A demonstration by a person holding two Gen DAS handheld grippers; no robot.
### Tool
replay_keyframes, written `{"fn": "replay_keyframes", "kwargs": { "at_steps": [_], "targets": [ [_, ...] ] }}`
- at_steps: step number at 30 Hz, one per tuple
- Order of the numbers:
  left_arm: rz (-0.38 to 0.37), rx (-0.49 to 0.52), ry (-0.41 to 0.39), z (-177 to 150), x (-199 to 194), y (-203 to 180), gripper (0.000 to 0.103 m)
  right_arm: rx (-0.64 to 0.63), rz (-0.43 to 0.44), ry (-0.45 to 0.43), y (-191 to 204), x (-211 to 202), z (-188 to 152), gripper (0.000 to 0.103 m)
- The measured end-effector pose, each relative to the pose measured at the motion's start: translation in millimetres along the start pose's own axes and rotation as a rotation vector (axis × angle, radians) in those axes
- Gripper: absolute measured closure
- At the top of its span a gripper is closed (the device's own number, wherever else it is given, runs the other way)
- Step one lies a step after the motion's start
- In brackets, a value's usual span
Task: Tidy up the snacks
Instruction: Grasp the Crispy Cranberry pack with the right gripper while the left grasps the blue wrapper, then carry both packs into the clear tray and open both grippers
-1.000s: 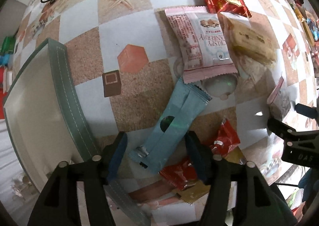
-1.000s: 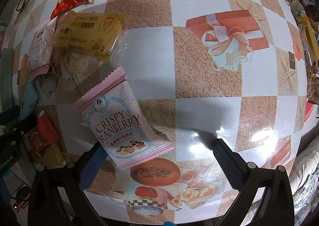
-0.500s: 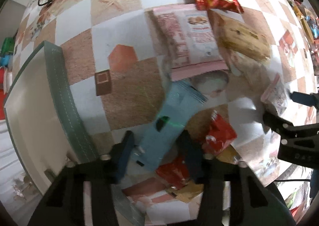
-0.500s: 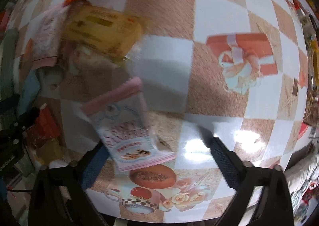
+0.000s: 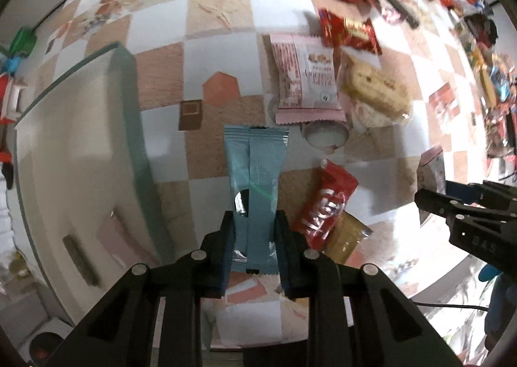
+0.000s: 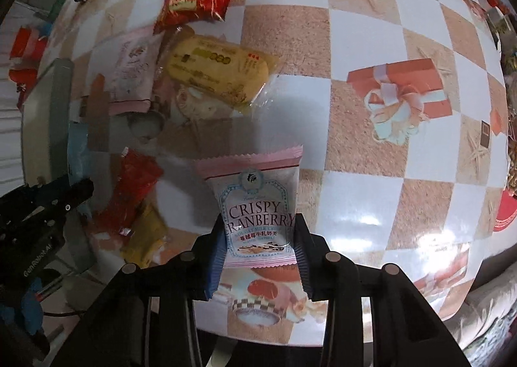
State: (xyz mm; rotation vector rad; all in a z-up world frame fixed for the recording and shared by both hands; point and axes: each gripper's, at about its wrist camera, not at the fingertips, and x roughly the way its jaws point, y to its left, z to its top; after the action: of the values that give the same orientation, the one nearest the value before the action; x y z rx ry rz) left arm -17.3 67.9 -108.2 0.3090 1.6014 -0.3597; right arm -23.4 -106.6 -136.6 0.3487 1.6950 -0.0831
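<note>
Left wrist view only: grey-rimmed tray (image 5: 129, 127) at bench (image 5: 161, 30) edge, left hand-held gripper (image 5: 255, 237) closing on blue packet (image 5: 255, 173); right wrist view: right hand-held gripper (image 6: 258, 244) closing on cranberry packet (image 6: 255, 205), open checkered bench to its right.

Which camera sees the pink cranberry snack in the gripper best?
The right wrist view: the pink cranberry packet faces the camera, label readable, pinched in the closing right hand-held gripper. The left wrist view catches only its pink corner near the right edge.
</note>
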Motion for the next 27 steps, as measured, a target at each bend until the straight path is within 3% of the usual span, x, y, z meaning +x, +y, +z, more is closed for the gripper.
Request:
{"fn": "replay_keyframes", "kwargs": {
  "at_steps": [13,19,27],
  "targets": [
    [-0.049,-0.081,-0.075,-17.5,-55.2,44.1,0.077,-0.024,0.024,-0.025,1.1,-39.6,-1.0,0.063],
    [-0.051,-0.137,-0.120,-27.3,-74.7,69.7,0.077,-0.102,0.028,-0.033,36.7,-50.6,2.7,0.063],
    [-0.041,-0.241,-0.148,-34.0,-69.0,107.1,0.077,-0.233,0.039,-0.051,101.5,-54.2,1.4,0.063]
  ]
}}
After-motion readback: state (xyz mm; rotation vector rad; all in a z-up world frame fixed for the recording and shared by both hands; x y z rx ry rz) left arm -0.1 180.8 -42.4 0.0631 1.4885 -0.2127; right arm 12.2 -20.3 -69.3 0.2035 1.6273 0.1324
